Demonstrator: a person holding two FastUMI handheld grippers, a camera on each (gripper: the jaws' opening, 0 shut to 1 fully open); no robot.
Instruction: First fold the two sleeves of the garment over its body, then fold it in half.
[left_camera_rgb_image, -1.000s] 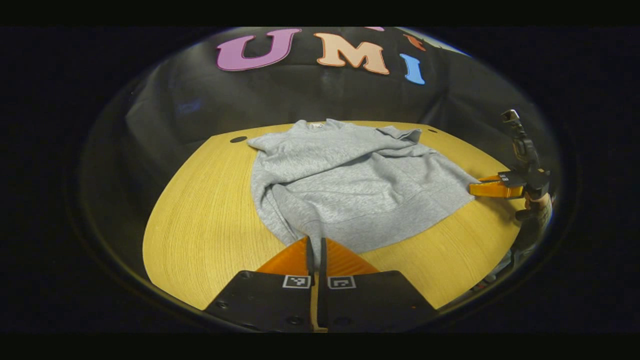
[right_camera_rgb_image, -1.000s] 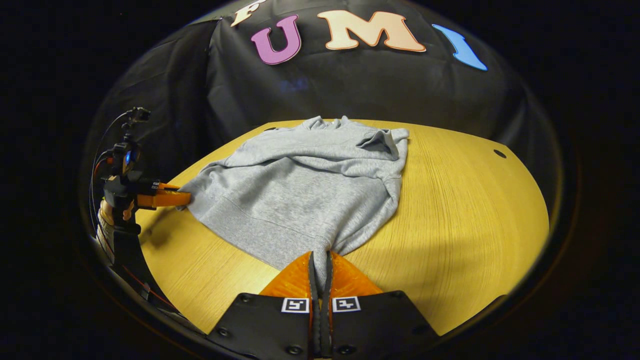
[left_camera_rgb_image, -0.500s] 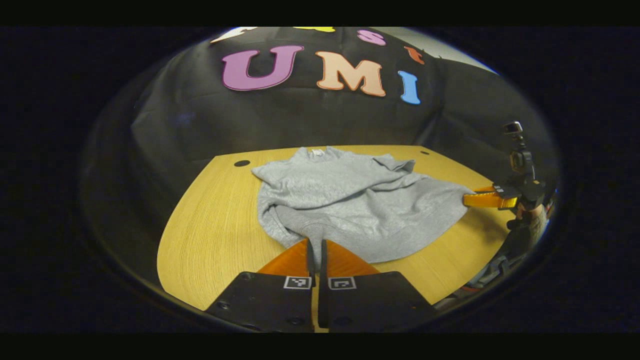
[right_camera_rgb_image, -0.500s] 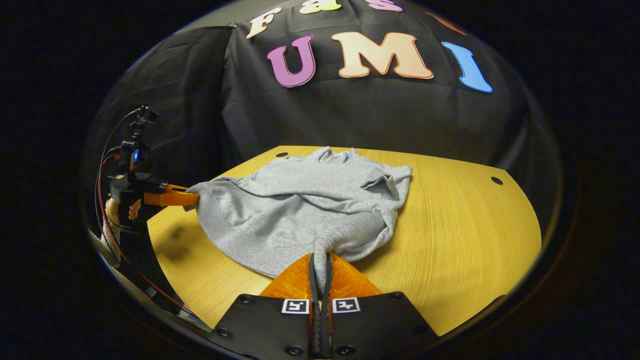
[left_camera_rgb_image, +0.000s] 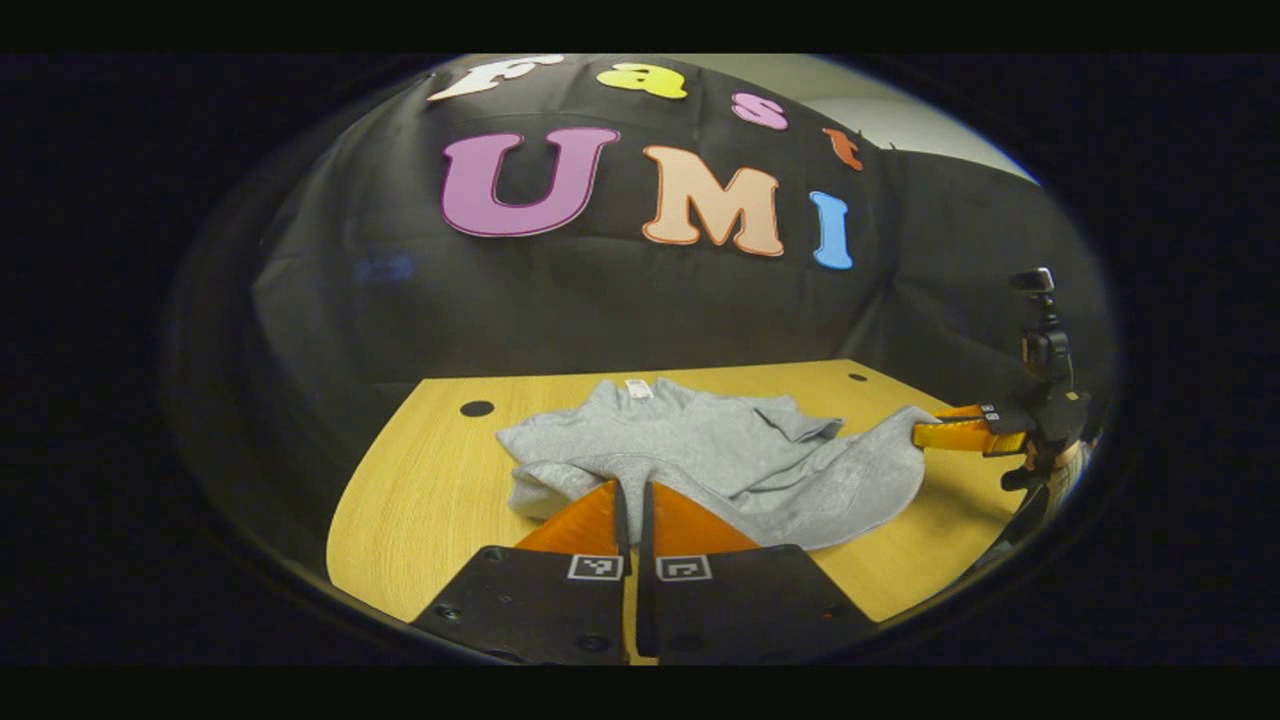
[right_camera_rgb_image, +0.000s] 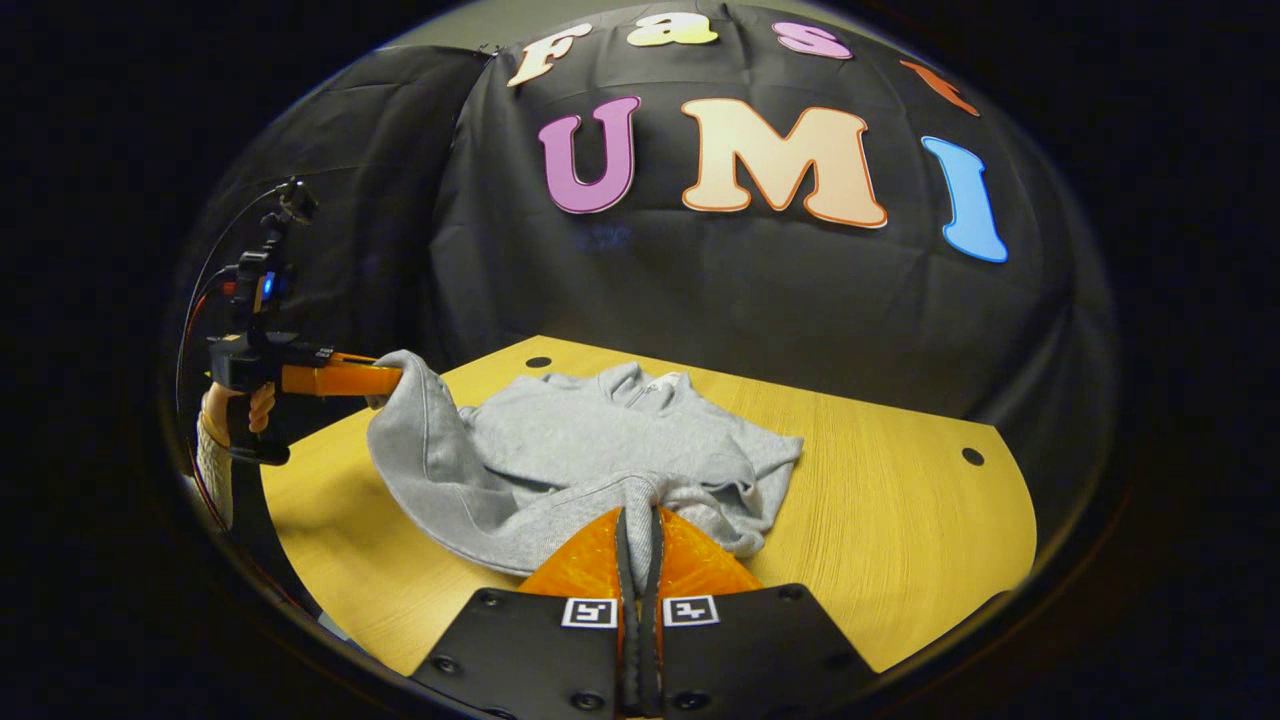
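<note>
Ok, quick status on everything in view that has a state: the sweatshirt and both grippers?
Grey sweatshirt: sleeves folded over its body, hem lifted off the table, collar end lying flat.
Left gripper: shut on the sweatshirt's hem corner, raised.
Right gripper: shut on the other hem corner, raised.

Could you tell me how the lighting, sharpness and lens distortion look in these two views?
Left gripper view: fisheye bends the table edge, light is dim and warm, the grey sweatshirt slightly soft, the left gripper sharp.
Right gripper view: same curvature, brighter table, a soft shadow under the lifted hem, the right gripper crisp, no glare.
</note>
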